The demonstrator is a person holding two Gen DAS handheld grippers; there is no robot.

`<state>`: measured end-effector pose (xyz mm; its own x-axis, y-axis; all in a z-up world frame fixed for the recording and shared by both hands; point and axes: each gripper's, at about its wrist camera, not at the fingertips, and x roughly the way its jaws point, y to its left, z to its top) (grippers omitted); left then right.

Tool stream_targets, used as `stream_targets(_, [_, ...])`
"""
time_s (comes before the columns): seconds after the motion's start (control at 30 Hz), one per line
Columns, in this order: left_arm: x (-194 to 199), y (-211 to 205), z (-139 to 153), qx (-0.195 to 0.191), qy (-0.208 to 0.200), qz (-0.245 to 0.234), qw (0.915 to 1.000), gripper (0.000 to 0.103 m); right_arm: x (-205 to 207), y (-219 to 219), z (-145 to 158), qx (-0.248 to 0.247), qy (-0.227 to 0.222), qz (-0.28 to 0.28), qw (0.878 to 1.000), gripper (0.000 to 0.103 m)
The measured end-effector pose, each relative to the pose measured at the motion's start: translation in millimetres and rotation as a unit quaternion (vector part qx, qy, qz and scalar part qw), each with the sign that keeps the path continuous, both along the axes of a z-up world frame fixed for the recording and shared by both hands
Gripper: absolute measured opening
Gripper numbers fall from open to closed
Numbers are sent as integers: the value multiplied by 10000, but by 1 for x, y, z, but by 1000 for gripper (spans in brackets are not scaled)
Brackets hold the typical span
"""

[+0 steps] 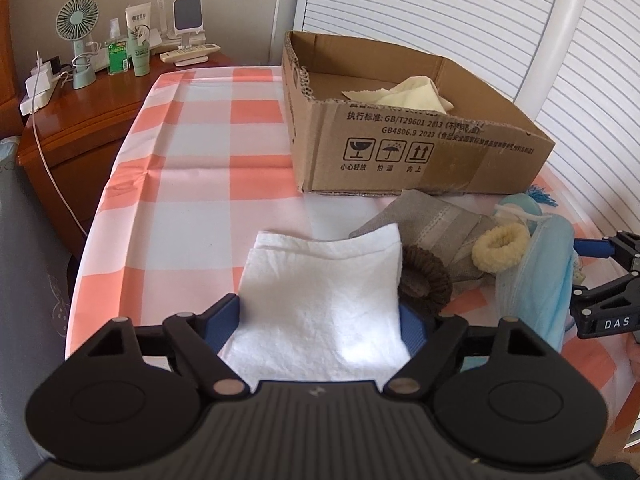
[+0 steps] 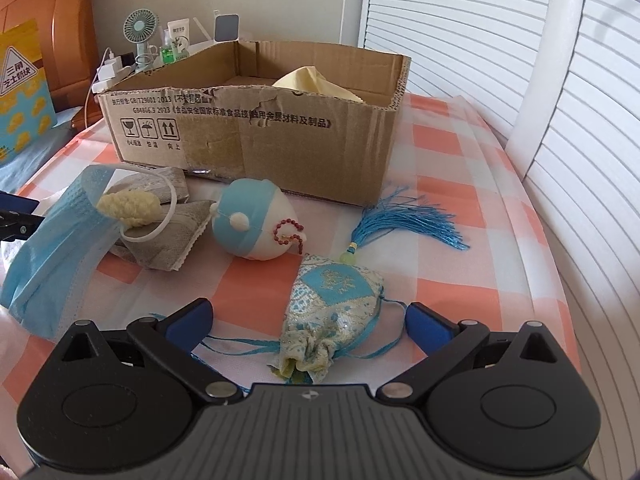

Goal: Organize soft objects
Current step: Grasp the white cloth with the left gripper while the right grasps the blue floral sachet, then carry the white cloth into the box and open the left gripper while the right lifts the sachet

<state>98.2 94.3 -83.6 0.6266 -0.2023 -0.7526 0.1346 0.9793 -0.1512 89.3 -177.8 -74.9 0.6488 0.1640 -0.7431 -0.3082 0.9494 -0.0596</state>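
So on the far left there's a wooden nightstand with a little green fan, some bottles and a charger with a white cable hanging down. Next to it is the table, covered in an orange and white checked cloth, mostly bare on its left half.

The left gripper has its fingers spread wide on either side of a folded white cloth at the near edge; whether the pads touch it, can't tell. Just right of that sits a brown scrunchie, then a grey cloth with a cream scrunchie on top, and a blue face mask.

Toward the back right is the cardboard box, open top, with a pale yellow cloth inside.

Further right, a round blue and cream plush, and an embroidered pouch with a blue tassel. The right gripper is open too, fingers either side of the pouch, not touching. Behind it all, white slatted doors.
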Motion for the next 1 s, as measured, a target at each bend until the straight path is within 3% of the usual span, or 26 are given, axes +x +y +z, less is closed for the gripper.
stream_targets(0.17, [-1,1,0,-34,-23,15,10000,81,1,2,2,69,41,115,9999,98])
stream_targets(0.23, [0,1,0,-28,-19,12,10000,81,-1,1,3,70,17,143,9999,87])
stream_targets(0.37, [0,1,0,-3,-16,4,10000,81,0,2,6,56,5,105,9999,78])
stream_targets(0.53, [0,2,1,-45,-4,54,10000,79,0,1,9,40,-48,-52,10000,51])
stream_targets(0.63, [-1,2,4,-54,-28,8,10000,70,0,-2,10,75,-24,-158,9998,45])
stream_targets(0.87, [-4,4,15,97,-104,-100,9998,49,-6,-7,14,151,-5,-227,9996,42])
stream_targets(1.0, [-6,6,21,164,-90,-191,9996,43,-11,-9,20,127,-58,-194,9997,42])
